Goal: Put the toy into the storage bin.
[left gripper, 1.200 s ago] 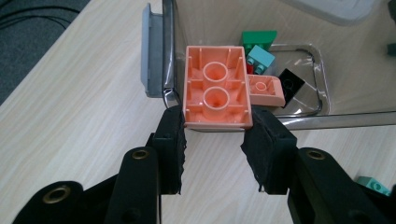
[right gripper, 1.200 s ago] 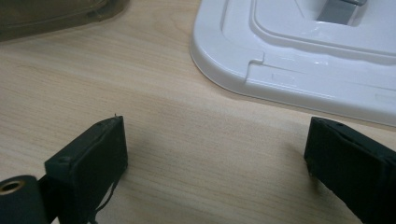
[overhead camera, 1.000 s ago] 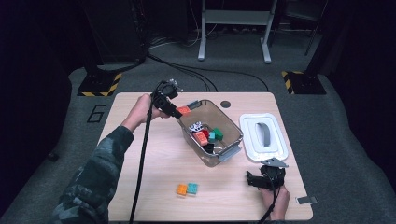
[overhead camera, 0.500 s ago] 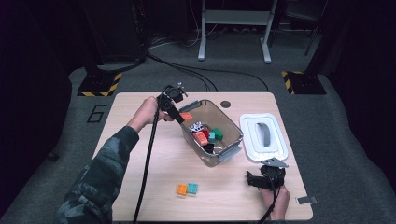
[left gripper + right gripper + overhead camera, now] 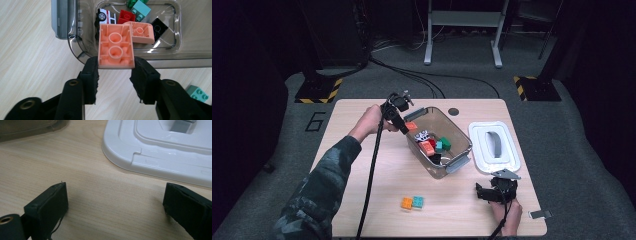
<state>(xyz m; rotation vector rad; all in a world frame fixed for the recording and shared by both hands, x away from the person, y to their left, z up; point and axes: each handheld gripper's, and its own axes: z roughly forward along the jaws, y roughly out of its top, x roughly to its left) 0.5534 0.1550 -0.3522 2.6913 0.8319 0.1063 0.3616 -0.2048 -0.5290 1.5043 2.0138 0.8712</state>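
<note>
The light wooden table (image 5: 362,165) is seen from above, with the clear smoky plastic bin (image 5: 462,145) set near its centre and the white plastic lid with a grey handle (image 5: 504,162) laid just beside the bin at about 3 o'clock. Red, green, teal, black and salmon toy blocks and a small white toy car are held inside the bin. A pair of joined orange and teal blocks (image 5: 412,202) is found on the table at about 7 o'clock from the bin, well apart from it. The left gripper (image 5: 114,72) is held over the bin's rim at roughly 10 o'clock, and the salmon-pink plastic building block (image 5: 115,47) is clamped between its jaws, hollow underside turned to the camera; the jaws have just been easing apart slightly. The right gripper (image 5: 115,200) is rested low above bare table at 5 o'clock from the bin, its jaws spread wide with nothing between them.
</note>
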